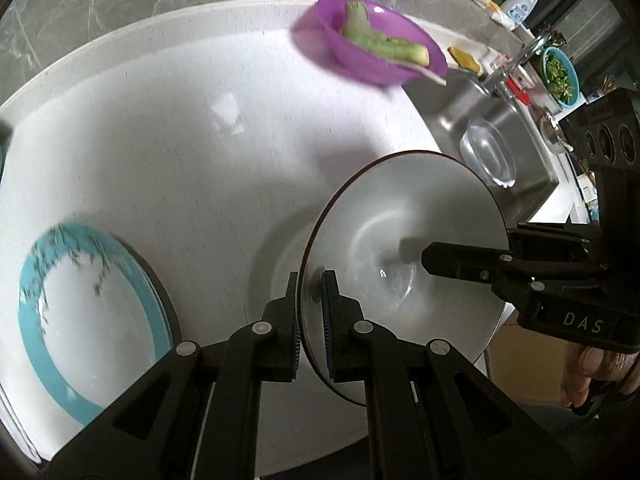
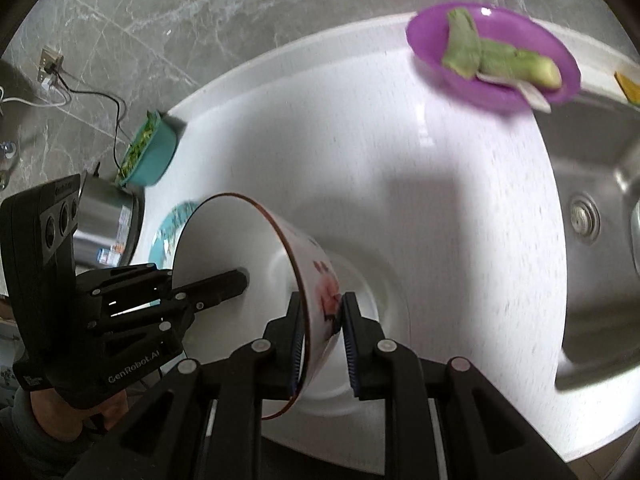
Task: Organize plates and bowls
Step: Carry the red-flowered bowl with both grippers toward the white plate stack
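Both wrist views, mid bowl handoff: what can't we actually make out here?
- What sits under the white bowl: hidden by the bowl, both views.
- Teal-rimmed plate pattern: motion-blurred in left view; mostly behind the bowl in right view.
- Spray bottle label: too small, left view.
- Purple bowl contents: blurred; green pieces, type unclear.

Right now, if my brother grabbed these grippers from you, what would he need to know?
Left hand-held gripper: shut on the white bowl's rim.
Right hand-held gripper: shut on the opposite wall of the same bowl, by its red flowers.
The bowl is tilted on its side above another white dish on the counter.
Teal-rimmed plate and purple bowl holding vegetables sit on the counter.
Done: bowl gripped.
Left: set it down, then sort the rest.
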Demonstrator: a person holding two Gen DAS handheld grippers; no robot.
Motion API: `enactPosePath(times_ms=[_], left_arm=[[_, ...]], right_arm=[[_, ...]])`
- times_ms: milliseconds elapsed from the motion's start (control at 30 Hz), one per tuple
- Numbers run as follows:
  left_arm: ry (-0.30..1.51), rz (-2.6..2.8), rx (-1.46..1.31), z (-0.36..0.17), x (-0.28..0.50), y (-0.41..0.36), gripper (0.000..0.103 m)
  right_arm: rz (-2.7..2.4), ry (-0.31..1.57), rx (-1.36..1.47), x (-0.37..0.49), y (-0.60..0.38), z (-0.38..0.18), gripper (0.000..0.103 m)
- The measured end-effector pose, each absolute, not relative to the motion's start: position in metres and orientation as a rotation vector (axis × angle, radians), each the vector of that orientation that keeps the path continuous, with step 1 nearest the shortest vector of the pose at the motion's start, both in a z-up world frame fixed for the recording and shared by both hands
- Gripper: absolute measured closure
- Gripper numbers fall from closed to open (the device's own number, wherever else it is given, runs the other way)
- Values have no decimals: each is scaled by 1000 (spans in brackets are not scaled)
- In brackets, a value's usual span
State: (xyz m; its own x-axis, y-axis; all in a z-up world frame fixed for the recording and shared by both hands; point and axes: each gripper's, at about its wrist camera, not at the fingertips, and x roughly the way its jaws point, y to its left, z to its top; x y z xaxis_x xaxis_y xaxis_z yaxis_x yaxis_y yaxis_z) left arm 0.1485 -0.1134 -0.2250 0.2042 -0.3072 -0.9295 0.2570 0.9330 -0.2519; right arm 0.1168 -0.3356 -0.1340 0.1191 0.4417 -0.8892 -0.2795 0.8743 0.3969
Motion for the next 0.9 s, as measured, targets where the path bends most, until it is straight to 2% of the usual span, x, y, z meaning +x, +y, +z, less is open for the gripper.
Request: enactPosePath(times_ms=[333, 900], left_arm=[[1293, -345, 3, -248, 119, -119, 95], [1303, -334, -10, -283, 142, -126, 93]], right_arm=[[537, 1399, 126, 107, -330, -159, 82], [506, 1407, 66, 100, -324, -179, 84]])
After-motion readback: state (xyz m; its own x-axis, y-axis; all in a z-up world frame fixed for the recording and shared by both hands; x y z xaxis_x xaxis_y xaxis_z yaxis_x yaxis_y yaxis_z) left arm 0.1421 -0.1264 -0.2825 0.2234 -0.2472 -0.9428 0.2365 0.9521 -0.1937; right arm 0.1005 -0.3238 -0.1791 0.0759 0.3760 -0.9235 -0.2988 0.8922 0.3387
